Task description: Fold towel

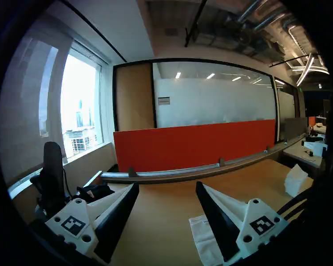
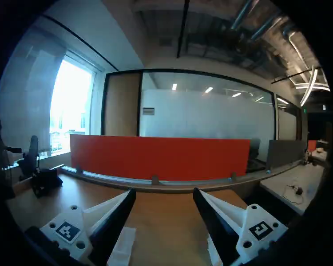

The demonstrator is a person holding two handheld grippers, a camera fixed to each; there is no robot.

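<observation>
My left gripper (image 1: 166, 185) gapes wide and empty over the desk (image 1: 166, 221). The white towel (image 1: 201, 235) lies low to its right, under that finger. My right gripper (image 2: 164, 190), equally wide and empty, has cloth beneath both fingers, so I judge it nearer. I cannot tell the towel's long axis. Bare wood runs to the orange divider (image 1: 193, 146).
</observation>
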